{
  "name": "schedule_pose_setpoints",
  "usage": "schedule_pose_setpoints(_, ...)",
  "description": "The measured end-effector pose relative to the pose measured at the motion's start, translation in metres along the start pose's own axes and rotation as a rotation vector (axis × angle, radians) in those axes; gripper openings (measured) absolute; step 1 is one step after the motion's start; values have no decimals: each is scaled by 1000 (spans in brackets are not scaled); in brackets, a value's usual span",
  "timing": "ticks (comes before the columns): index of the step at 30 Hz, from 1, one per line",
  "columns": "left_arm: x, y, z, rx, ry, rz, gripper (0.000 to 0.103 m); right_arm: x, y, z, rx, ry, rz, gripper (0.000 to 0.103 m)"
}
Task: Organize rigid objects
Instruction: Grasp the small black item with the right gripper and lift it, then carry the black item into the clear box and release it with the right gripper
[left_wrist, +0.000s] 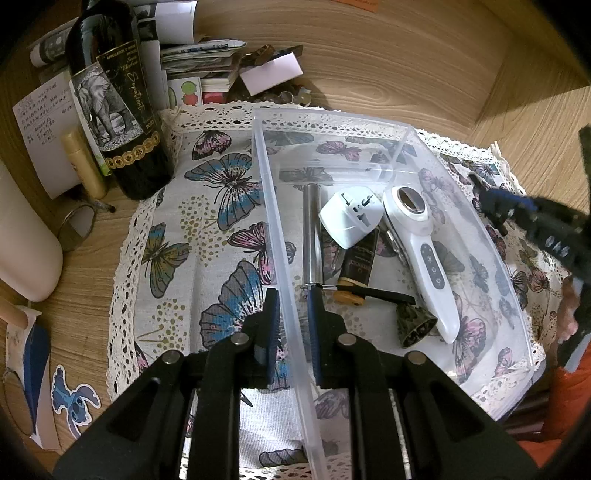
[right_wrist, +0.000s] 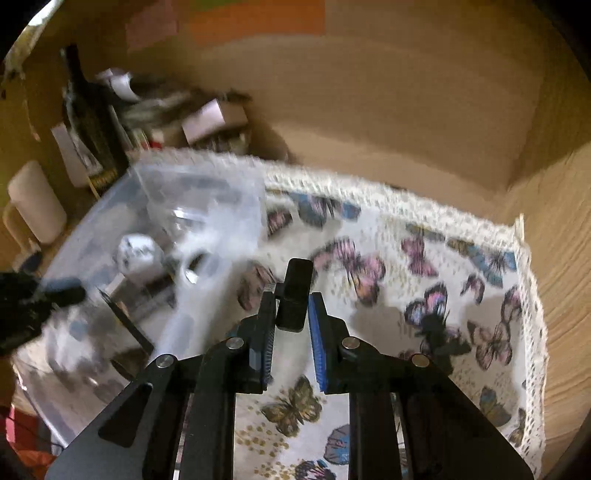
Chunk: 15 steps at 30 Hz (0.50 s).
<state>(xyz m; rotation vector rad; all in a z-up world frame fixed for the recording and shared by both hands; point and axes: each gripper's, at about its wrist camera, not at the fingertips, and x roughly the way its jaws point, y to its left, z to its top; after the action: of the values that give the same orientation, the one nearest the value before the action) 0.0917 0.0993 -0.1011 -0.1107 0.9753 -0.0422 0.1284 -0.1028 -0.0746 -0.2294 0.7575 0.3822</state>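
Note:
A clear plastic bin (left_wrist: 480, 236) stands on a butterfly-print cloth (left_wrist: 207, 229). My left gripper (left_wrist: 293, 314) straddles the bin's left wall, one finger on each side, shut on it. Inside lie a white handheld device (left_wrist: 424, 251), a white plug adapter (left_wrist: 351, 216), a metal rod (left_wrist: 312, 236), a dark tube (left_wrist: 360, 258) and a small bell (left_wrist: 413, 325). My right gripper (right_wrist: 291, 310) is shut on a small black block (right_wrist: 295, 291) and holds it above the cloth (right_wrist: 406, 295), right of the bin (right_wrist: 177, 206). It also shows in the left wrist view (left_wrist: 517, 210).
A dark wine bottle (left_wrist: 114, 103), papers (left_wrist: 199, 59) and a white cylinder (left_wrist: 22, 240) crowd the wooden desk left and behind the cloth. A wooden wall (left_wrist: 388, 55) rises behind. The right wrist view is motion-blurred.

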Motion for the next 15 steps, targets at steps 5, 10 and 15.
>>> schedule_pose_setpoints(5,0,0,0,2,0,1,13,-19,19,15,-42,-72,42,16)
schedule_pose_setpoints(10,0,0,0,0,0,0,13,-23,44,21,-94,-92,98,16)
schedule_pose_setpoints(15,0,0,0,2,0,1,14,-11,67,19,-145,-54,144,16)
